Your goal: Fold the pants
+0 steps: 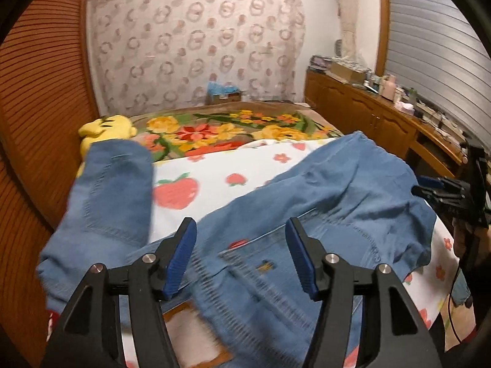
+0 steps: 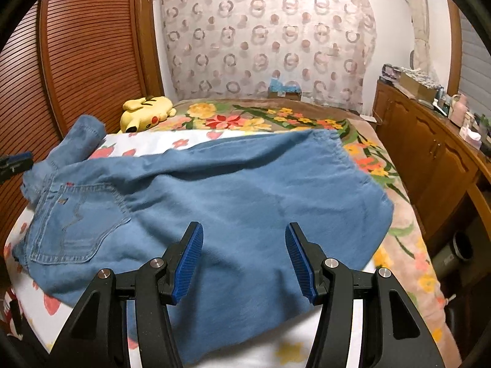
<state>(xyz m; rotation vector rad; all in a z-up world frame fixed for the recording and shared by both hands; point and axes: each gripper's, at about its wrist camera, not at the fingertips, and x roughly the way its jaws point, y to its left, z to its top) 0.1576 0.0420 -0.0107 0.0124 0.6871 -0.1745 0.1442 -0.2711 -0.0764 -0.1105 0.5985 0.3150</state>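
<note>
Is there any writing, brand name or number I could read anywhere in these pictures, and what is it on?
None can be read.
jeans: small red tab by the back pocket, too small to read.
patch at the waistband: blurred, no text legible.
boxes and bottles on the sideboard: too small to read.

A bed (image 2: 399, 239) fills the room's middle, covered by a brown floral blanket (image 2: 245, 116) at the far end and a white strawberry-print sheet (image 1: 221, 178) nearer. A yellow plush toy (image 2: 147, 113) lies at the far left of the bed, beside a slatted wooden door (image 2: 86, 55). A sheer curtain with ring patterns (image 2: 267, 40) hangs on the far wall. A cluttered wooden cabinet (image 2: 429, 150) runs along the right.
</note>
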